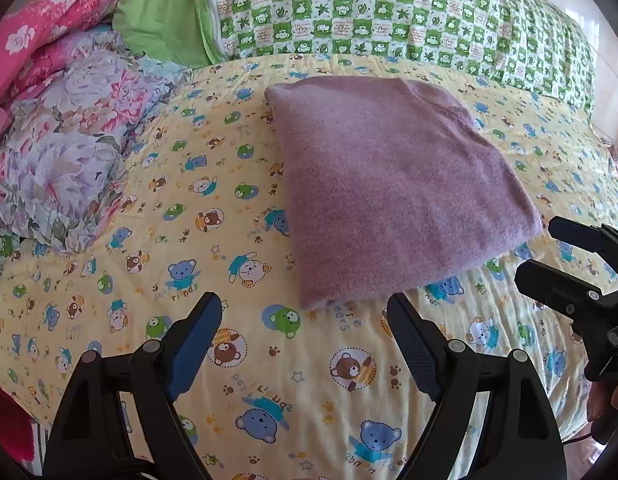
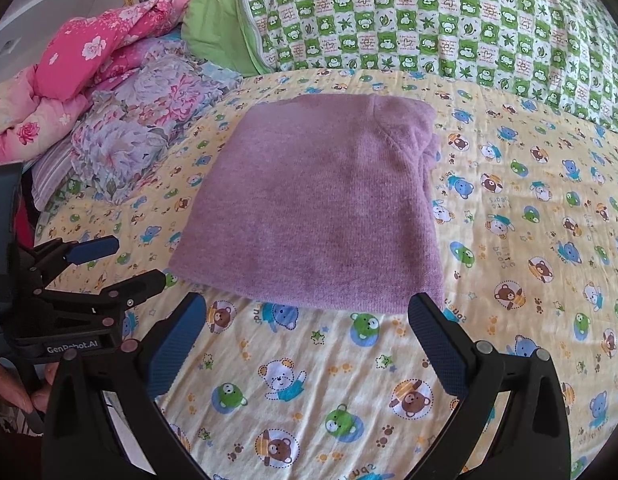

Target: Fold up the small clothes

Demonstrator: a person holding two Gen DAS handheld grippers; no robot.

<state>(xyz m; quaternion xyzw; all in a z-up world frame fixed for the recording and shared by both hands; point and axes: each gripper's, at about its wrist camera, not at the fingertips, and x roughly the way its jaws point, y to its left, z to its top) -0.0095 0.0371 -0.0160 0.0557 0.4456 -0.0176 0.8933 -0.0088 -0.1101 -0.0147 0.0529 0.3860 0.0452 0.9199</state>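
Note:
A purple knitted garment (image 1: pixel 393 184) lies folded flat into a rough rectangle on the yellow bear-print bedsheet (image 1: pixel 189 208); it also shows in the right wrist view (image 2: pixel 321 208). My left gripper (image 1: pixel 305 320) is open and empty, just short of the garment's near edge. My right gripper (image 2: pixel 307 316) is open and empty, its fingertips at the garment's near edge without holding it. The right gripper also shows at the right of the left wrist view (image 1: pixel 549 252), open. The left gripper shows at the left of the right wrist view (image 2: pixel 137 260), open.
A green checked quilt (image 1: pixel 389 12) lies along the back of the bed. A floral pillow (image 1: pixel 65 160) and a pink floral blanket (image 1: pixel 41 32) are piled at the left. The bedsheet (image 2: pixel 529 240) stretches to the right of the garment.

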